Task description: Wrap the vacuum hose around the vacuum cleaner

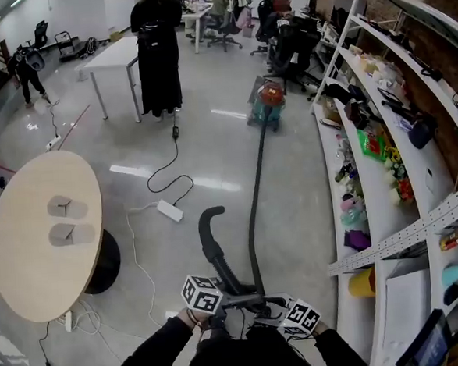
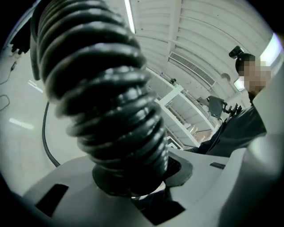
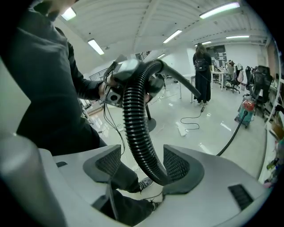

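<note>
Nearest, the left gripper (image 2: pixel 131 186) clamps its fingers on the ribbed black hose (image 2: pixel 106 88); the right gripper (image 3: pixel 142 165) holds its fingers apart around it. Light and springy, it likely grips best across the ribs. Its far end trails over the floor (image 1: pixel 212 164) to the distant vacuum cleaner (image 1: pixel 269 105).

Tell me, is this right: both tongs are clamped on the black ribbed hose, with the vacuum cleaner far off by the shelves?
Not quite. Only the left tongs grip the hose; the right gripper view shows the right tongs open, the hose merely passing between them. The vacuum cleaner is far off by the shelves.
</note>
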`<action>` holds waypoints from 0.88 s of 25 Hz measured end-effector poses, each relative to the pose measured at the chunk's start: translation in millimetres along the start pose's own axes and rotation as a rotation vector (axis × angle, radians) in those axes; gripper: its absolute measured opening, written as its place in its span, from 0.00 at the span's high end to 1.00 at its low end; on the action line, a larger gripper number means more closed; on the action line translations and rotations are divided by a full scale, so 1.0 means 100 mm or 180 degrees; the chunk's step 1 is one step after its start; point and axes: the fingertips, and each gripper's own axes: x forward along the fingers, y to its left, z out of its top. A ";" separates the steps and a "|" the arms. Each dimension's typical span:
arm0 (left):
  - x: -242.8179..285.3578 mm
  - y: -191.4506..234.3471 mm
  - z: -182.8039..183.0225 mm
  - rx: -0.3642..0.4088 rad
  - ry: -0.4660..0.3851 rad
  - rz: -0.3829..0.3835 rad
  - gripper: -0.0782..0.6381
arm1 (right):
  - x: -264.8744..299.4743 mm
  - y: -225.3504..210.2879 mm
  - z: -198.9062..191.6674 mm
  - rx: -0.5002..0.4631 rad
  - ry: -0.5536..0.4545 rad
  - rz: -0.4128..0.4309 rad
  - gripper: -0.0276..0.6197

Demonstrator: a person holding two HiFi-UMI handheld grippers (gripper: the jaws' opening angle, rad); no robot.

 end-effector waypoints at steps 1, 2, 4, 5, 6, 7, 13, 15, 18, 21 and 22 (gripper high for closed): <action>-0.01 -0.01 0.05 0.0066 0.0102 -0.0044 0.66 | 0.03 -0.05 -0.01 -0.0064 0.0048 0.0002 0.52; -0.01 -0.03 0.11 0.0132 0.0205 -0.0090 0.66 | 0.07 -0.09 -0.02 -0.0143 0.0105 0.0019 0.52; 0.02 -0.07 0.26 0.0260 0.0397 -0.0181 0.66 | 0.17 -0.13 0.04 -0.0327 0.0216 0.0109 0.52; 0.04 -0.09 0.36 0.0317 0.0484 -0.0213 0.66 | 0.22 -0.14 0.12 -0.0406 0.0227 0.0169 0.52; 0.07 -0.11 0.46 0.0362 0.0567 -0.0226 0.66 | 0.27 -0.16 0.21 -0.0465 0.0204 0.0221 0.52; 0.10 -0.12 0.55 0.0389 0.0645 -0.0217 0.66 | 0.30 -0.18 0.30 -0.0504 0.0159 0.0259 0.52; 0.23 0.20 1.22 -0.0038 0.0421 0.0169 0.62 | 0.23 -0.54 0.76 0.0029 -0.0473 0.0595 0.66; 0.24 0.52 1.49 -0.0173 0.0210 0.0434 0.47 | 0.07 -0.79 0.96 0.0323 -0.0781 0.0717 0.67; 0.29 0.86 1.77 -0.0679 -0.0201 0.0436 0.42 | -0.22 -1.16 1.17 0.0647 -0.1177 0.0939 0.69; 0.41 0.92 1.90 -0.1448 -0.0800 -0.0055 0.41 | -0.55 -1.47 1.16 0.0918 -0.1380 0.1158 0.69; 0.45 0.96 1.86 -0.1509 -0.0854 -0.0064 0.41 | -0.66 -1.59 1.15 0.1010 -0.1432 0.1196 0.69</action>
